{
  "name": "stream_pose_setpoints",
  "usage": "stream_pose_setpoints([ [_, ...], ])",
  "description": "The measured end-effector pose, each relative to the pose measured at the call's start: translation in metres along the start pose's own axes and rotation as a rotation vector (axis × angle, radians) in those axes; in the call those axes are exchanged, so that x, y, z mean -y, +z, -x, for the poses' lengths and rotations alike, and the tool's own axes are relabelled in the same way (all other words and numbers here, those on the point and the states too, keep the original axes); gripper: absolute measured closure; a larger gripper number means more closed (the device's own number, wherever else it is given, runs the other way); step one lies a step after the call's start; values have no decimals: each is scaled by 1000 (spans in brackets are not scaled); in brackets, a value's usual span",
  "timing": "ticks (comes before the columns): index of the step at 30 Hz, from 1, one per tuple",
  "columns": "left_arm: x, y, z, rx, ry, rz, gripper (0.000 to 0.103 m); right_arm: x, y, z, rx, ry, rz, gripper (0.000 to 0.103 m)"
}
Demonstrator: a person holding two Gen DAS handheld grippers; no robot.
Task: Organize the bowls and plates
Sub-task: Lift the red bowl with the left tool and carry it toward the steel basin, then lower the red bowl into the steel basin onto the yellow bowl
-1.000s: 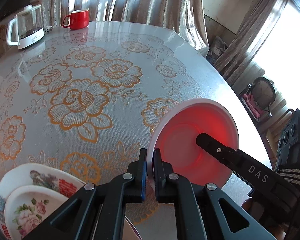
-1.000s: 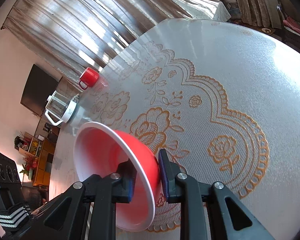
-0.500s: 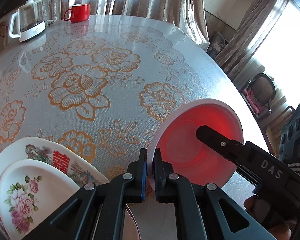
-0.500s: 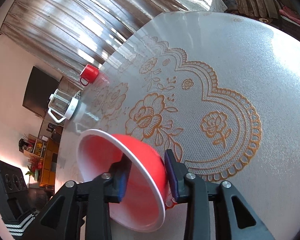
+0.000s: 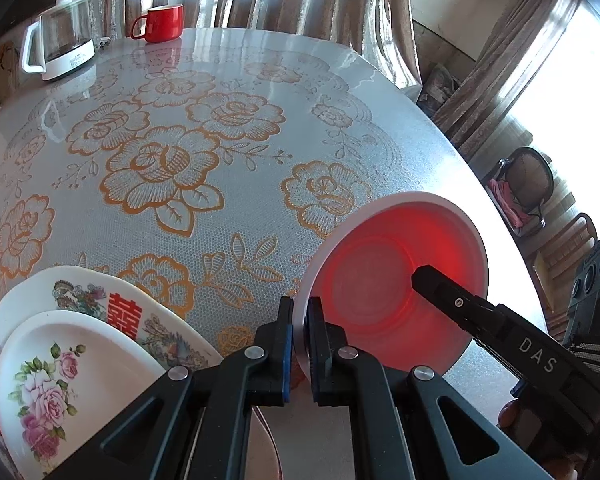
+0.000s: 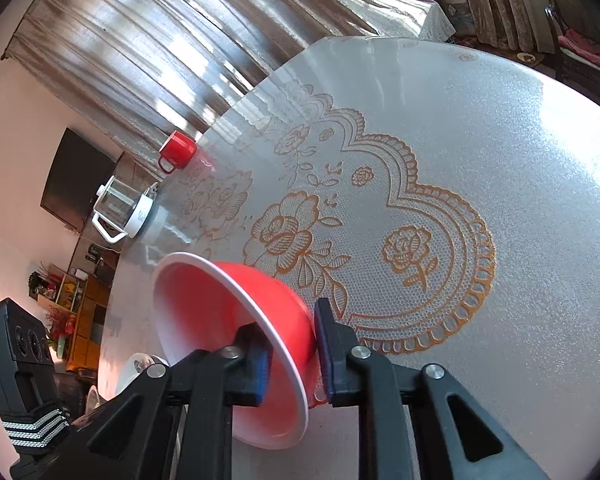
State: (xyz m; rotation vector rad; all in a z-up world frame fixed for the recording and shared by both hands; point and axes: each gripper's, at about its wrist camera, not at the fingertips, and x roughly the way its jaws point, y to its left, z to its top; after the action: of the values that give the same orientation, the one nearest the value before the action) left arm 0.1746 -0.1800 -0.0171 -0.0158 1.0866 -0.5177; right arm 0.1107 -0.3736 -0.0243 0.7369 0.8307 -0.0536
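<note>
Red bowl (image 5: 396, 280) tilted above table: left gripper (image 5: 299, 344) clamps near rim, right gripper (image 6: 291, 354) closed across wall. Step: two-handed carry. Next, probably: level bowl, set beside floral plates (image 5: 80, 344) at near left.

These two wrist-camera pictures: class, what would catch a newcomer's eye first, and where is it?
The red bowl, tipped on its side above the table's near right edge, stands out most; the left gripper pinches its white rim while the right gripper clamps its wall from the other side. Next come the flowered plates stacked at lower left. Far across the gold-rose tablecloth stand a red mug and a glass kettle.
</note>
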Motion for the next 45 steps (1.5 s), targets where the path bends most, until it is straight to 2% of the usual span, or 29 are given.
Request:
stream_pose_setpoints([
  [12, 0, -10, 23, 45, -15, -17, 97, -2, -4, 8, -3, 25, 1, 88],
  [22, -14, -20, 47, 100, -18, -5, 97, -25, -11, 12, 4, 41, 57, 88],
  [35, -50, -34, 83, 166, -21, 51, 97, -71, -25, 12, -7, 77, 151, 88],
  [45, -101, -53, 128, 247, 21, 145, 97, -136, -45, 5, -45, 146, 294, 88],
])
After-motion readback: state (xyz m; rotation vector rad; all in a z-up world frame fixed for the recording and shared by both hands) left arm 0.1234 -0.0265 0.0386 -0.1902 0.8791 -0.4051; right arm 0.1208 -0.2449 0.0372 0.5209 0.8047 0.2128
